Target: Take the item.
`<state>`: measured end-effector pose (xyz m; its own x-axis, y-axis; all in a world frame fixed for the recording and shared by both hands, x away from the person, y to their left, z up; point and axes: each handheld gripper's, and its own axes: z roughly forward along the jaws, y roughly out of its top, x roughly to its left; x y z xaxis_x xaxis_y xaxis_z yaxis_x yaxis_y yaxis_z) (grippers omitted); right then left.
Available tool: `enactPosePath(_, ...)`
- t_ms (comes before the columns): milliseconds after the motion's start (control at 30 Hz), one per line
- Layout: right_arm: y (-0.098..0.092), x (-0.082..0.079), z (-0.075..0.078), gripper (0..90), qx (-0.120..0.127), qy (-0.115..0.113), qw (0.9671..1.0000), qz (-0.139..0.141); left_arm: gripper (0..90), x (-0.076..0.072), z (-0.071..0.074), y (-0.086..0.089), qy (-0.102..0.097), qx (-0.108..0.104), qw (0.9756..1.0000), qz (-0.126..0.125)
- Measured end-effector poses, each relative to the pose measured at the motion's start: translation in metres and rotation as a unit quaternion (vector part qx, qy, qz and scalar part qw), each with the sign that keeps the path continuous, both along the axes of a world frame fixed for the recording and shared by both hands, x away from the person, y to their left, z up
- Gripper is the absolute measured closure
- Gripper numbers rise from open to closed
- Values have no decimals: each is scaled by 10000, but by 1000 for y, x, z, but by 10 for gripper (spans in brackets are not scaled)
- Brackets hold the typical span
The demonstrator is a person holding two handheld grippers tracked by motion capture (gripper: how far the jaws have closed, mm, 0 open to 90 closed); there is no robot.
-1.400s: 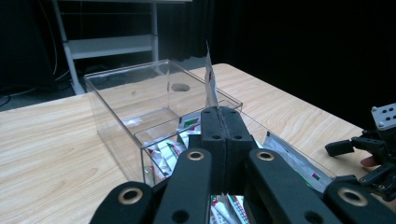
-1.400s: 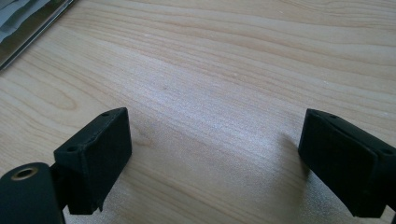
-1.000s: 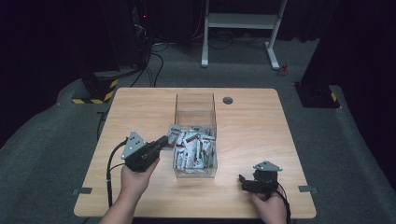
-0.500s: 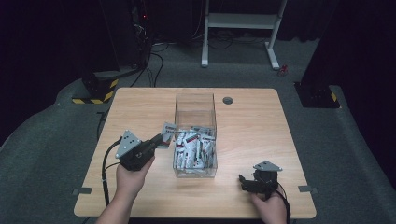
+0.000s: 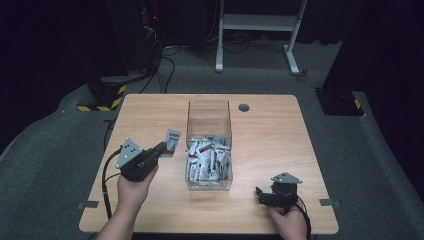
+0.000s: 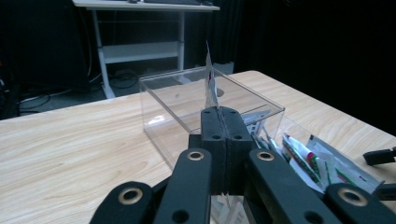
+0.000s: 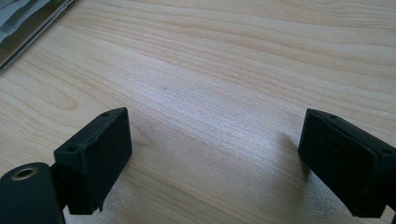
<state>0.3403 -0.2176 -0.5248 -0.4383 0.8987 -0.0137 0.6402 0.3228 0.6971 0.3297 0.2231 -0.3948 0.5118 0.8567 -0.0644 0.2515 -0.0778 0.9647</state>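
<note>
Small flat white sachet with red and dark print (image 5: pixel 172 143), pinched upright at its lower edge between the pressed-together black jaws of the left gripper (image 5: pixel 161 148), above the light wooden table (image 5: pixel 270 130), just left of the clear rectangular plastic box (image 5: pixel 209 120). More white sachets (image 5: pixel 207 159) heaped in that box's near half. Right gripper (image 7: pixel 215 158) low over bare tabletop near the front right edge, jaws spread wide, nothing between.
</note>
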Motion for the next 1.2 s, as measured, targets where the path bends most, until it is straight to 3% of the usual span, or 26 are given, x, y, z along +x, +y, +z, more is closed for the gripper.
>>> enactPosePath(600,0,0,0,93,1,1,10000,-1,895,8,-7,21,44,65,9994,329)
enactPosePath(1200,0,0,0,93,0,0,10000,-1,895,45,-39,32,454,273,9967,612)
